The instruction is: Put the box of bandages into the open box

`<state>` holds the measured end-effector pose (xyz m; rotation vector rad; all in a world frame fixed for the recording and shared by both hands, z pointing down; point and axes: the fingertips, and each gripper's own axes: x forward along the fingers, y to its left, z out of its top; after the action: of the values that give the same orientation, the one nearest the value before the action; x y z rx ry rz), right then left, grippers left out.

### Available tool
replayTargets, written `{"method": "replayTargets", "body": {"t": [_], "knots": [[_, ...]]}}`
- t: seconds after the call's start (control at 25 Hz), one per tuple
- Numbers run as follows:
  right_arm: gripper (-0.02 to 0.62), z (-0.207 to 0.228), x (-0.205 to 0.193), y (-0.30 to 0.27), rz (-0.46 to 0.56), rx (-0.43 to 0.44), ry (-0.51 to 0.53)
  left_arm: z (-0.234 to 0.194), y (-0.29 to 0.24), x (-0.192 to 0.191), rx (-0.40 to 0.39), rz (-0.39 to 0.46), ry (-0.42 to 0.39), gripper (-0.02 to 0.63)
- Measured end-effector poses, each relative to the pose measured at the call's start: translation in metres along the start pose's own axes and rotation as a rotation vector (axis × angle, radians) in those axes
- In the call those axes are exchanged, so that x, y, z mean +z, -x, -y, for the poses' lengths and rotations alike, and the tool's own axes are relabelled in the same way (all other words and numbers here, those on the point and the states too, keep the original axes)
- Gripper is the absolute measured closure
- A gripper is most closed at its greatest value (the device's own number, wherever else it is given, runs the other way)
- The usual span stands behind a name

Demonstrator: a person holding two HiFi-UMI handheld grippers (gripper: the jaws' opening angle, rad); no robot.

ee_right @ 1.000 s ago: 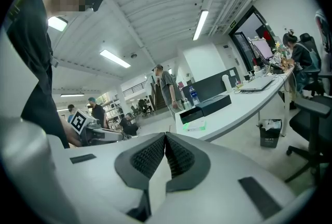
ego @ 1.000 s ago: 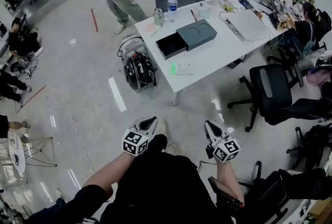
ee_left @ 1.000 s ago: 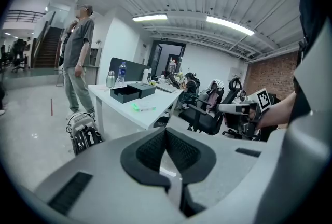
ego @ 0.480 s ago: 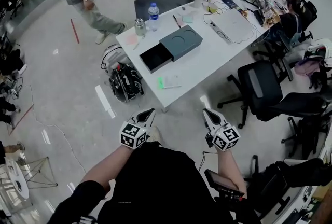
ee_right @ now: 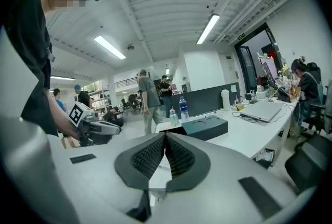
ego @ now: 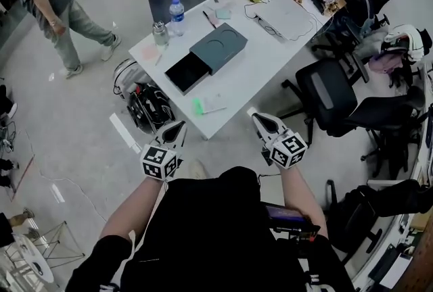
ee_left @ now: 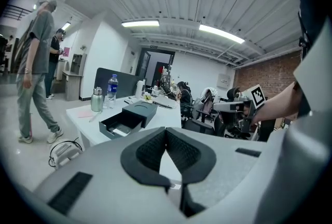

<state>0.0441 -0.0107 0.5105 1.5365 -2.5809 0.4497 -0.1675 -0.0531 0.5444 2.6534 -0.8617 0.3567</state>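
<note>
The open box [ego: 206,57] is a dark drawer-style box on the white table [ego: 260,61], with its drawer pulled out toward the table's left end. It also shows in the left gripper view as the open box [ee_left: 127,119] and in the right gripper view as the open box [ee_right: 205,127]. The box of bandages [ego: 206,107], small, green and white, lies near the table's front edge. My left gripper [ego: 177,127] and right gripper [ego: 259,119] hover over the floor just short of that edge. Both are shut and hold nothing; the left gripper [ee_left: 166,132] and right gripper [ee_right: 165,136] show tips that meet.
A water bottle [ego: 176,13] and a steel flask [ego: 160,34] stand at the table's left end, a laptop [ego: 284,17] at its far right. A black bag [ego: 145,108] lies on the floor left of the table. An office chair [ego: 331,98] stands right. A person [ego: 54,7] walks at far left.
The view has closed in on the table, which now sits lower and further left in the picture. Both grippers have come up to its front edge, still shut. The walking person has moved left.
</note>
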Motion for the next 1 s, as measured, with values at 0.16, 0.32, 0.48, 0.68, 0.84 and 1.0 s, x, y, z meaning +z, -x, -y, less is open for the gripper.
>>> {"method": "replayTargets", "body": {"t": [0.16, 0.32, 0.48, 0.68, 0.84, 1.0], "knots": [[0.569, 0.009, 0.002, -0.011, -0.017, 0.002, -0.001, -0.009, -0.003, 0.001, 0.011, -0.006, 0.01, 0.598], [0.569, 0.022, 0.007, -0.022, -0.014, 0.014, -0.007, -0.014, -0.014, -0.002, 0.026, -0.016, 0.025, 0.598], [0.569, 0.04, 0.008, -0.029, -0.011, 0.031, -0.013, -0.015, -0.035, -0.002, 0.033, -0.032, 0.021, 0.597], [0.569, 0.064, 0.009, -0.048, -0.021, 0.077, -0.016, -0.015, -0.071, -0.01, 0.001, -0.109, -0.015, 0.597], [0.569, 0.083, 0.014, -0.065, -0.031, 0.126, -0.014, -0.011, -0.102, -0.017, -0.039, -0.188, -0.083, 0.597], [0.569, 0.098, 0.011, -0.078, -0.049, 0.171, -0.022, -0.013, -0.128, -0.034, -0.021, -0.295, -0.185, 0.595]]}}
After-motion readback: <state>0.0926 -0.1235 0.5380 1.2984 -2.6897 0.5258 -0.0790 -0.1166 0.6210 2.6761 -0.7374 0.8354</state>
